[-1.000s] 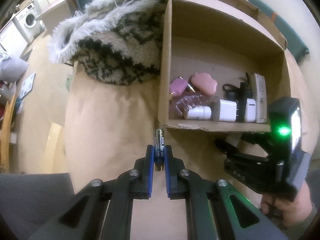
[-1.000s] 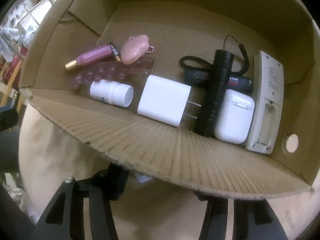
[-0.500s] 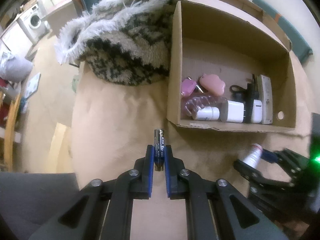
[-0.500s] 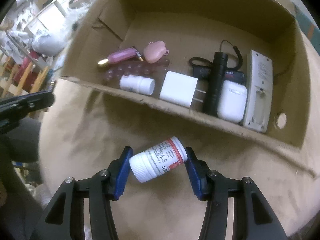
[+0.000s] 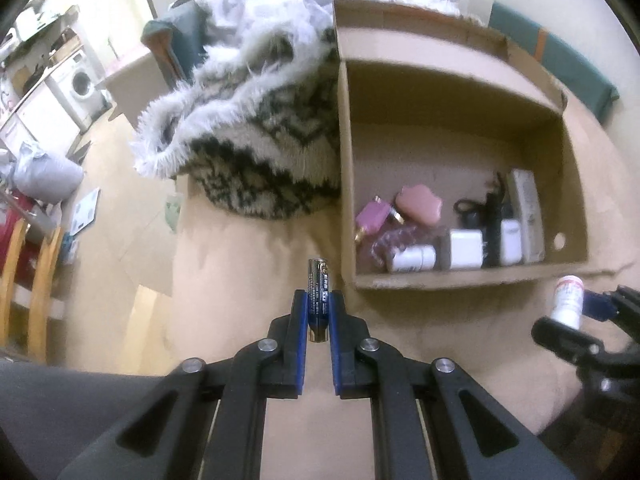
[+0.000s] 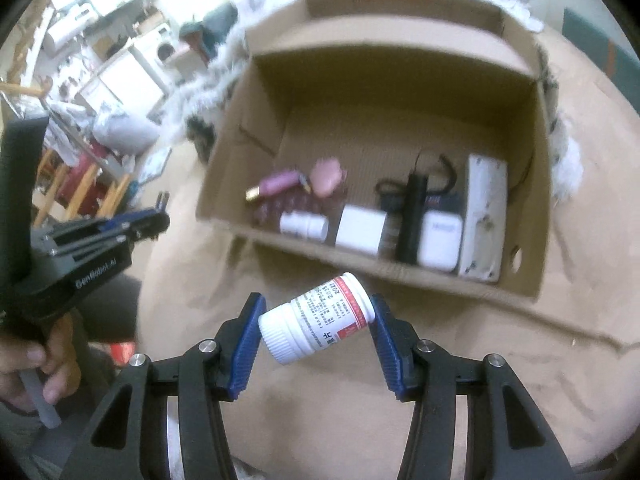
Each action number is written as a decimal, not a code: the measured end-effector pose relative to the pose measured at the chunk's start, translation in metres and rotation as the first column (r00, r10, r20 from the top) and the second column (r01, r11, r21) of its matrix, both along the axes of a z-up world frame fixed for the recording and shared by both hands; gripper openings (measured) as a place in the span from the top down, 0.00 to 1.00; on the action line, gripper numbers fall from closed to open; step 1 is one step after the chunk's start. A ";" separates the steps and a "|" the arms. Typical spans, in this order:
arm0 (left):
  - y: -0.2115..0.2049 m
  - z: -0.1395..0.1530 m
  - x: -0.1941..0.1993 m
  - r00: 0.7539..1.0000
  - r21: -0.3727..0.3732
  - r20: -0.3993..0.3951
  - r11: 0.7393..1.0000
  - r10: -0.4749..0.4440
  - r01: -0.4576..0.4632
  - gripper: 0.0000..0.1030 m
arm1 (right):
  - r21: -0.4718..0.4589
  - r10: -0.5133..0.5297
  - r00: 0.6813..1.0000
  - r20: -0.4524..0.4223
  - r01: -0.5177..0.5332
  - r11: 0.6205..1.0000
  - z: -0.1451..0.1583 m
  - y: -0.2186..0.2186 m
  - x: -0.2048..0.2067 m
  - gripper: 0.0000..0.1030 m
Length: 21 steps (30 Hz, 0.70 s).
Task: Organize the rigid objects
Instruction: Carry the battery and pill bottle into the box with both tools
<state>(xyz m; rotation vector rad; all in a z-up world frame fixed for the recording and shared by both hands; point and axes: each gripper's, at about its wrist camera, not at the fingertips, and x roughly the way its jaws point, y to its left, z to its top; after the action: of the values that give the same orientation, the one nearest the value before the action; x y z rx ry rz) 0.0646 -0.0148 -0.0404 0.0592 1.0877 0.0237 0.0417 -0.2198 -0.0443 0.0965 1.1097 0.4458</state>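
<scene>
Two loads were in transit: in the left wrist view, the left gripper point(image 5: 319, 312) was clamped on a battery point(image 5: 318, 295) just short of the cardboard box point(image 5: 346, 184). In the right wrist view, the right gripper point(image 6: 316, 322) pinched a tilted pill bottle point(image 6: 317, 317) before the box's near wall; next, each item likely needed lifting over that wall and releasing inside

A lived-in home: a washing machine point(image 5: 82, 84), wooden chairs point(image 5: 30, 276) and a shaggy blanket point(image 5: 256, 136) crowd the room.
</scene>
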 end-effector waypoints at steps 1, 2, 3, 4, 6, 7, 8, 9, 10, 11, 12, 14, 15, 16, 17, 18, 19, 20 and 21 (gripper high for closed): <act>0.000 0.003 0.001 1.000 -0.004 0.006 1.000 -0.001 0.002 0.91 | 0.007 -0.007 1.000 0.008 0.007 1.000 -0.001 0.000 0.010 0.47; -0.001 0.008 0.003 1.000 -0.012 0.013 1.000 -0.002 0.002 0.91 | 0.014 -0.015 1.000 0.022 0.015 1.000 0.002 -0.004 0.013 0.47; -0.002 0.012 0.005 1.000 -0.022 0.019 1.000 -0.005 0.005 0.91 | 0.018 -0.021 0.999 0.037 0.021 1.000 0.004 -0.006 0.018 0.47; -0.003 0.015 0.007 1.000 -0.028 0.021 1.000 -0.008 0.009 0.91 | 0.019 -0.028 0.998 0.055 0.027 0.999 0.009 -0.008 0.023 0.47; -0.007 0.020 0.013 1.000 -0.059 0.024 0.998 -0.014 0.016 0.91 | 0.020 -0.049 0.994 0.101 0.048 0.999 0.016 -0.013 0.028 0.47; -0.009 0.023 0.017 1.000 -0.073 0.025 0.997 -0.018 0.019 0.91 | 0.023 -0.059 0.992 0.116 0.056 0.998 0.018 -0.015 0.033 0.47; -0.011 0.026 0.023 0.999 -0.082 0.030 0.996 -0.021 0.024 0.91 | 0.028 -0.072 0.989 0.129 0.069 0.997 0.022 -0.018 0.038 0.47; -0.014 0.027 0.026 0.999 -0.084 0.035 0.996 -0.024 0.027 0.91 | 0.033 -0.084 0.987 0.137 0.080 0.996 0.025 -0.020 0.043 0.47; -0.017 0.029 0.031 0.999 -0.084 0.041 0.996 -0.029 0.032 0.91 | 0.037 -0.092 0.985 0.143 0.088 0.995 0.028 -0.023 0.047 0.47; -0.021 0.031 0.036 0.998 -0.085 0.046 0.996 -0.034 0.038 0.91 | 0.039 -0.098 0.984 0.147 0.093 0.995 0.030 -0.025 0.052 0.47; -0.023 0.032 0.041 0.998 -0.086 0.049 0.995 -0.037 0.042 0.91 | 0.040 -0.102 0.984 0.148 0.097 0.994 0.030 -0.027 0.058 0.47; -0.030 0.033 0.051 0.997 -0.087 0.055 0.995 -0.048 0.052 0.91 | 0.037 -0.109 0.983 0.148 0.105 0.994 0.029 -0.029 0.068 0.47; -0.033 0.033 0.055 0.997 -0.087 0.059 0.995 -0.054 0.059 0.91 | 0.034 -0.111 0.983 0.146 0.108 0.994 0.027 -0.030 0.073 0.47; -0.037 0.033 0.060 0.996 -0.084 0.063 0.994 -0.061 0.066 0.91 | 0.029 -0.115 0.983 0.145 0.112 0.993 0.024 -0.030 0.078 0.47; -0.040 0.033 0.063 0.996 -0.080 0.066 0.994 -0.067 0.072 0.91 | 0.027 -0.118 0.983 0.140 0.116 0.993 0.021 -0.030 0.082 0.47; -0.045 0.031 0.067 0.995 -0.073 0.068 0.994 -0.076 0.081 0.91 | 0.026 -0.123 0.983 0.134 0.120 0.992 0.017 -0.031 0.086 0.47; -0.047 0.030 0.070 0.994 -0.070 0.070 0.994 -0.083 0.088 0.91 | 0.026 -0.128 0.984 0.127 0.126 0.992 0.012 -0.031 0.088 0.47; -0.052 0.027 0.074 0.993 -0.067 0.067 0.993 -0.093 0.098 0.91 | 0.029 -0.134 0.984 0.118 0.131 0.991 0.008 -0.032 0.090 0.47; -0.055 0.024 0.077 0.993 -0.064 0.061 0.992 -0.100 0.104 0.91 | 0.031 -0.139 0.984 0.108 0.137 0.990 0.002 -0.032 0.092 0.47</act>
<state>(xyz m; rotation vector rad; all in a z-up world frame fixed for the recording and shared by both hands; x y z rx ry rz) 0.1414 -0.0699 -0.0167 0.0532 1.0253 -0.1030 0.1334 -0.2520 -0.0419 0.1662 0.9829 0.3358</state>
